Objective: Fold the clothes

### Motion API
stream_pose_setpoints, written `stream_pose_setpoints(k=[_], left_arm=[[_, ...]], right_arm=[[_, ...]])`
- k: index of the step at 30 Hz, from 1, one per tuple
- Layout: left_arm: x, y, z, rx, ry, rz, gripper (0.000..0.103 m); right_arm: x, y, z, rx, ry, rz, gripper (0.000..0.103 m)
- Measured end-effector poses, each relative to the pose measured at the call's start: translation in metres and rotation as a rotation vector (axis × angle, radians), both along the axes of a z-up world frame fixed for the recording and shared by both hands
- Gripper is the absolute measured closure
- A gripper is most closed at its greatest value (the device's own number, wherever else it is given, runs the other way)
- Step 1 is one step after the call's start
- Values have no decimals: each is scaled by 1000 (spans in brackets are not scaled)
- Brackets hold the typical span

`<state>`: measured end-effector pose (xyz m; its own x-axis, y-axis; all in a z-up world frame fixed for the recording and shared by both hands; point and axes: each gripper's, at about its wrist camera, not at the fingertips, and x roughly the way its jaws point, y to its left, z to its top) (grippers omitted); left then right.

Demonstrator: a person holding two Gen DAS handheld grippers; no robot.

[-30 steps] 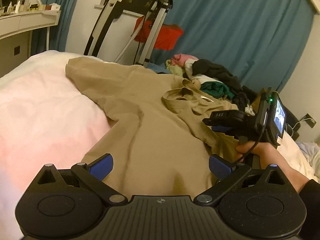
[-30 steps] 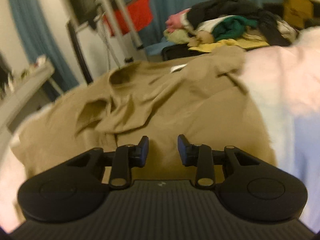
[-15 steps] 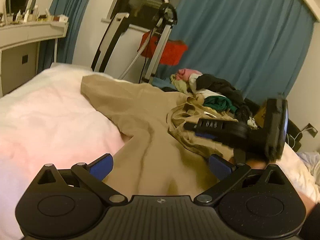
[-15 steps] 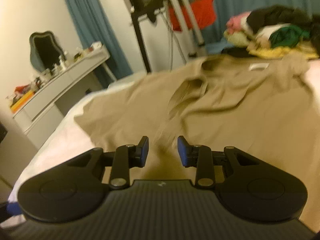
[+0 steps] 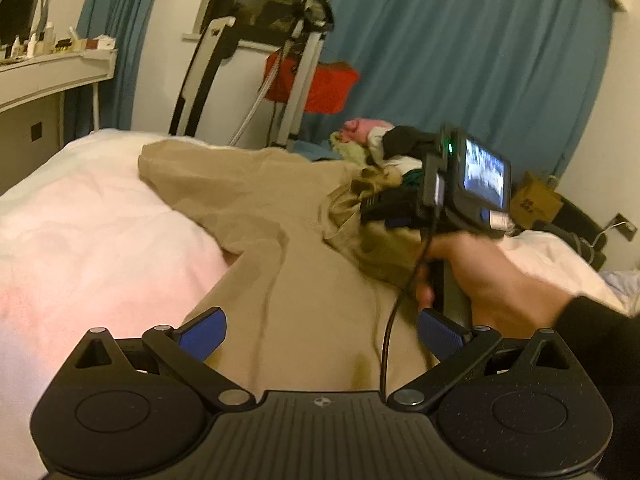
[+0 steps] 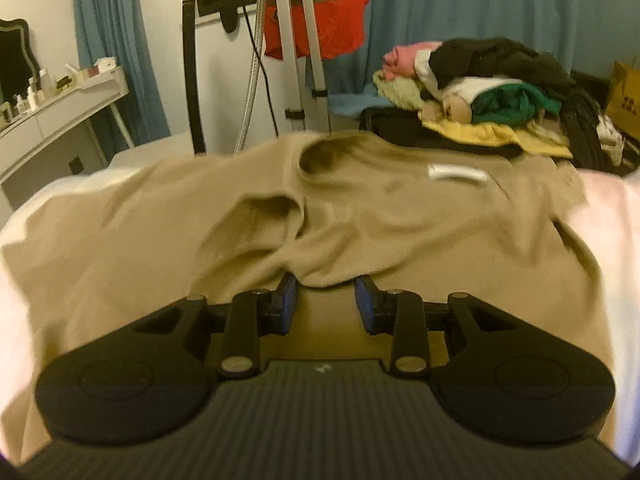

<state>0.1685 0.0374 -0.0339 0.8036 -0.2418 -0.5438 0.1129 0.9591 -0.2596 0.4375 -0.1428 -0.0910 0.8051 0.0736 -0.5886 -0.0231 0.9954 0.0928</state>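
Observation:
A tan shirt [image 5: 280,272] lies spread on the white bed [image 5: 80,240], with one sleeve stretched to the far left and a bunched fold near the collar. My left gripper [image 5: 320,320] hovers over the shirt's lower part, open wide, nothing between its blue pads. A person's hand holds my right gripper [image 5: 376,208] to the right, its fingers pointing at the bunched fold. In the right wrist view the right gripper [image 6: 326,292] stands open by a narrow gap. The edge of a shirt [image 6: 400,232] fold lies just at its fingertips, not pinched.
A pile of mixed clothes [image 6: 480,92] sits past the bed's far edge. A metal stand [image 5: 300,80] with a red cloth [image 6: 320,24] stands before blue curtains. A white desk [image 5: 48,76] is on the left. A yellow paper bag [image 5: 536,200] is on the right.
The right gripper swung across the shirt and rolled, so its screen now faces the left camera. A shirt fold now lies at its fingertips. The left gripper barely shifted.

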Motion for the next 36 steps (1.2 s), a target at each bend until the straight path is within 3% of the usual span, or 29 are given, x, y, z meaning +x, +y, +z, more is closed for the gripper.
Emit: stream_pose_setpoints(k=[7,13,19,28,33,35,36], left_arm=[[15,3,-6,28,6,2,0],[7,7,5,45,-35,-13,0],[-26,14,30,75,-120,-27,0],[-88,5,59,101,-195,-96,0],[-104,0,67,122,-216,-126,0],[-110,1,66,125,-216,-122,0],[-111,3,65,119,-208,-115,0]], right_arm=[[33,4,6,11,-90,-66,68],[-15,-9,37,60,-147,-65,68],[-128,-22,76,148,-182,-92,67],[-303,-20,118,146,-254,-78,67],[-361,-29,124,132,-290,-73,66],[-375,-33,123,132,-309,-76,59],[-381,-37,123,139,-330,-83,51]])
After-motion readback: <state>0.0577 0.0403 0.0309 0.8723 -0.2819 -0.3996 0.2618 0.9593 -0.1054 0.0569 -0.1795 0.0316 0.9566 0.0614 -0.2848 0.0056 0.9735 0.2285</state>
